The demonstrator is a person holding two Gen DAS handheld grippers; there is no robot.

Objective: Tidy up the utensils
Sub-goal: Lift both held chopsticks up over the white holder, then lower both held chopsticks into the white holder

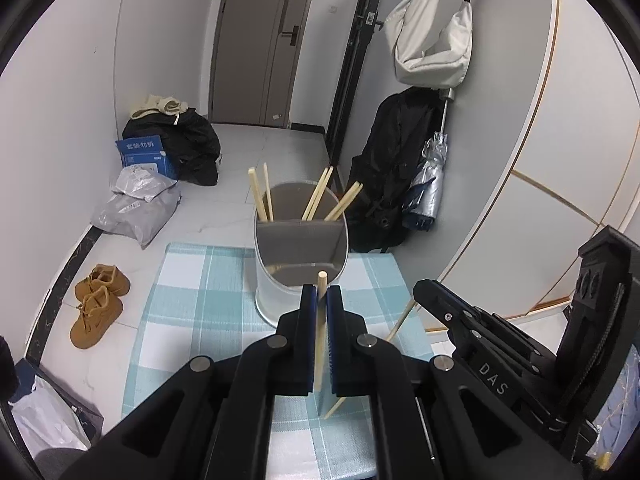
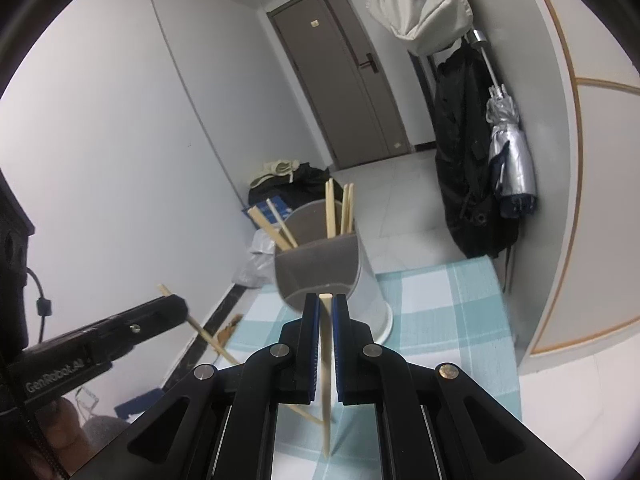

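A white two-compartment utensil holder (image 1: 280, 280) stands on the checked tablecloth (image 1: 188, 292), with several chopsticks (image 1: 260, 196) in its far compartment. My left gripper (image 1: 321, 296) is shut on one wooden chopstick (image 1: 320, 344), held upright just before the holder's near compartment. My right gripper (image 2: 326, 304) is shut on another chopstick (image 2: 327, 368), upright before the holder (image 2: 320, 264). The right gripper (image 1: 432, 292) shows at the right of the left wrist view with its chopstick (image 1: 400, 320). The left gripper (image 2: 176, 308) and its chopstick (image 2: 208, 336) show in the right wrist view.
Brown shoes (image 1: 98, 304), a grey parcel bag (image 1: 136, 208) and a blue box (image 1: 146, 156) lie on the floor at left. A black coat (image 1: 392, 168), umbrella (image 1: 430, 184) and white bag (image 1: 432, 36) hang by the right wall. A door (image 1: 264, 40) is behind.
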